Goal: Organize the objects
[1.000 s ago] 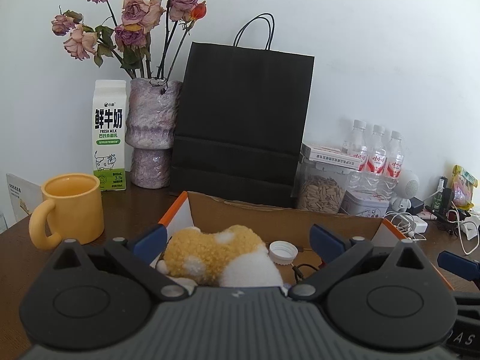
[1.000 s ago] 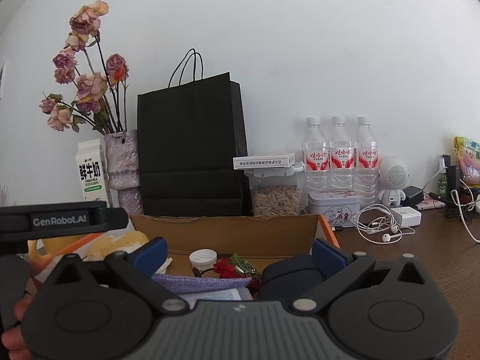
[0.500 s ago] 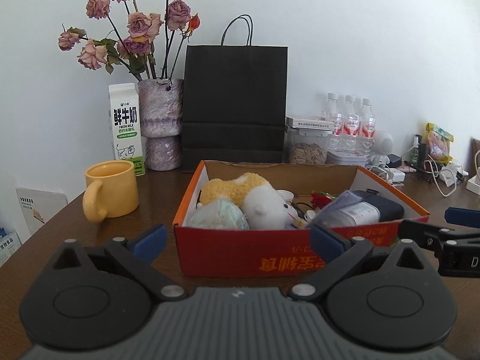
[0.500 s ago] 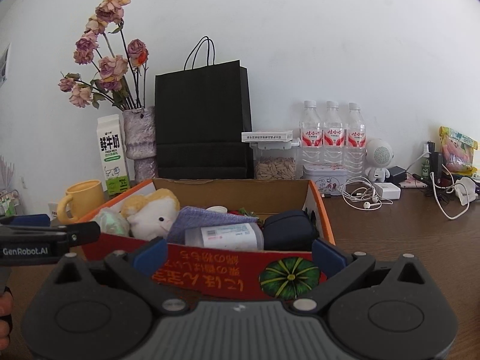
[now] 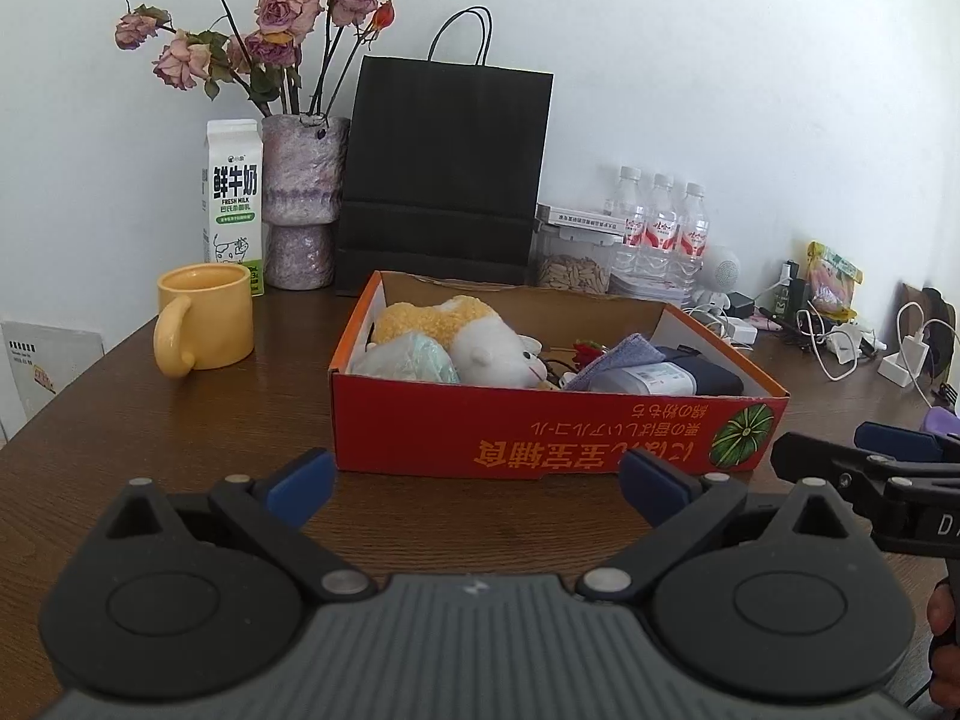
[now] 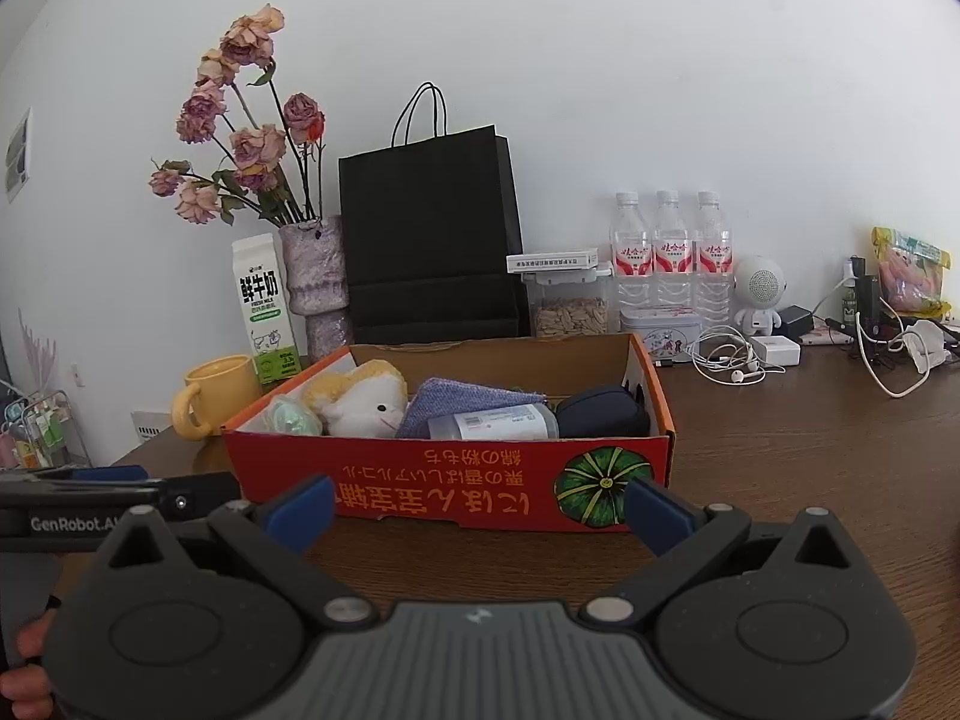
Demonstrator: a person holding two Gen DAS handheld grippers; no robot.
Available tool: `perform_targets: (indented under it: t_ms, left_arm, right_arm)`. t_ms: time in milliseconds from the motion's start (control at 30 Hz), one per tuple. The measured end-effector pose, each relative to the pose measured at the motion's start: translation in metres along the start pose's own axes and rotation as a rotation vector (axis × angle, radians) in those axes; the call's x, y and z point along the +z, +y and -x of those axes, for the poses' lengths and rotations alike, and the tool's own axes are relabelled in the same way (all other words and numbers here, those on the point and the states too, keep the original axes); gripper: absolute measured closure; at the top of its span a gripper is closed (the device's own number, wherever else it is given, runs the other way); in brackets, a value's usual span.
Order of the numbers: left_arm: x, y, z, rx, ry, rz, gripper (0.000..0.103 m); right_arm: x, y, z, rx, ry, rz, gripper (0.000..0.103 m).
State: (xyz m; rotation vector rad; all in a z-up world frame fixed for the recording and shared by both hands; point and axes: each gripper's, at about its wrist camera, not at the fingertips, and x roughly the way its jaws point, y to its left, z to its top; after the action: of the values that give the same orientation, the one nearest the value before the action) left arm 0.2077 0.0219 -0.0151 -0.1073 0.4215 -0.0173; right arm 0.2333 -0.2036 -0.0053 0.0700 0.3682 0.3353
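the red cardboard box [image 5: 540, 432] sits mid-way on a dark wooden table [image 5: 150, 420], packed with a plush sheep [image 5: 480, 342], a purple cloth [image 6: 456, 405] and a dark pouch [image 6: 600, 417]. both the left gripper [image 5: 474, 483] and right gripper [image 6: 477, 507] hover just before its front wall, jaws spread and empty. a yellow mug [image 5: 207, 315] stands left of it; a milk carton [image 5: 234, 204], vase of dried roses [image 5: 300, 198], black paper bag [image 5: 447, 174] and water bottles [image 6: 669, 258] line the white wall.

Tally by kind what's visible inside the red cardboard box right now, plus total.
Inside the red cardboard box:
Yellow-and-white plush toy: 1
Pale green wrapped bundle: 1
Purple folded cloth: 1
Clear labelled plastic bottle: 1
Dark navy pouch: 1
Red flower sprig: 1
Total: 6. Anything beneath these is hidden.
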Motion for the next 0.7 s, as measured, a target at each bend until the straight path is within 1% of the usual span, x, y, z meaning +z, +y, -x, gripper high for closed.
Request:
perform_targets:
  t_ms: [100, 700]
  left_arm:
    - [-0.0001, -0.0003, 0.0005, 0.016, -0.001, -0.002, 0.0]
    - [-0.002, -0.0003, -0.0018, 0.02, 0.019, 0.002, 0.0]
  right_arm:
    - [0.0006, -0.0009, -0.0003, -0.004, -0.001, -0.003, 0.0]
    - [-0.0003, -0.0006, -0.0035, -0.013, 0.01, 0.002, 0.0]
